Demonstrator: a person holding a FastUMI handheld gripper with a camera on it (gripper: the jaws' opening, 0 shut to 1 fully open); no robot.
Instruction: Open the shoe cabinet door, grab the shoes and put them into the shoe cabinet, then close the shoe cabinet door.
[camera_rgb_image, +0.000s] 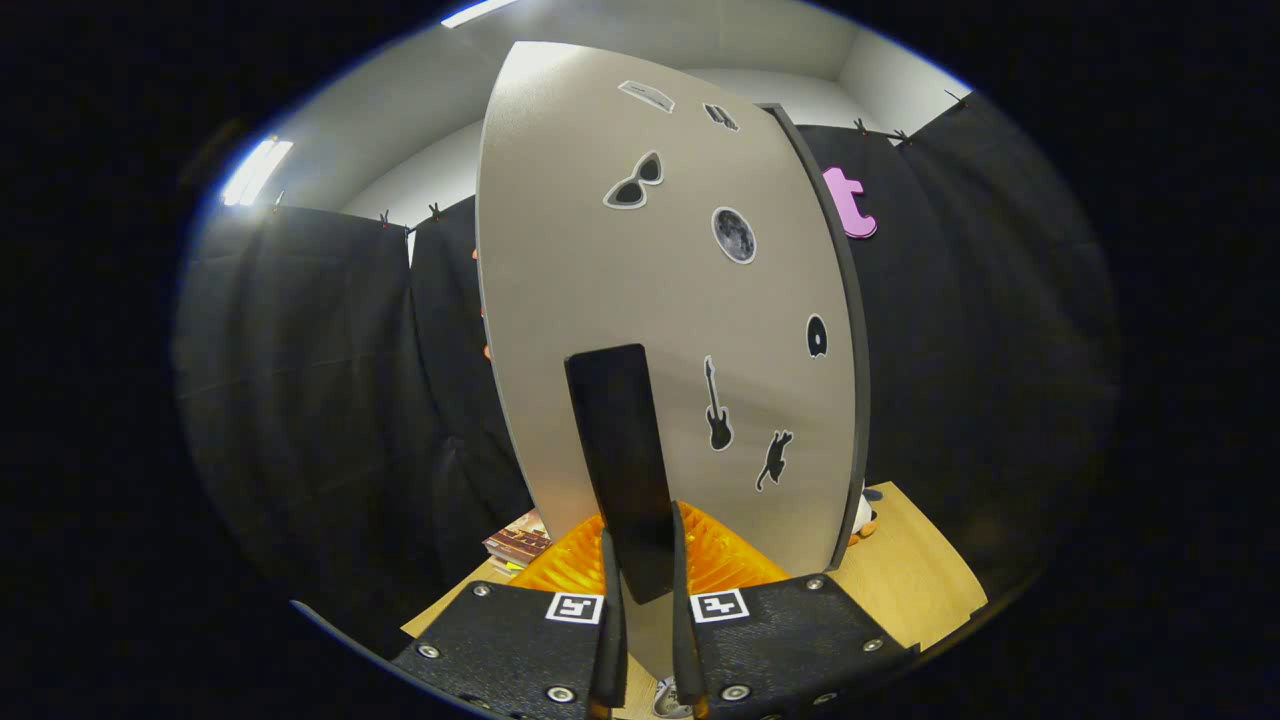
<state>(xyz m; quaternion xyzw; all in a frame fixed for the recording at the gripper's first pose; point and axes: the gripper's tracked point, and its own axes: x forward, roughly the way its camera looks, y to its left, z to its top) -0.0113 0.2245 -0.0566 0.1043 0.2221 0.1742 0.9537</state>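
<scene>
Shoe cabinet door (620, 300), grey with stickers, stands upright at frame centre. Its dark handle (622, 460) runs down between the gripper (640, 640) fingers, which are clamped on both its sides at lower centre. Wooden table (900, 570) lies beneath; books (518, 545) at lower left of the door.

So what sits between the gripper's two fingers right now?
In the gripper view, the dark flat handle of the shoe cabinet door stands between the fingers of the gripper; both fingers press on it.
</scene>
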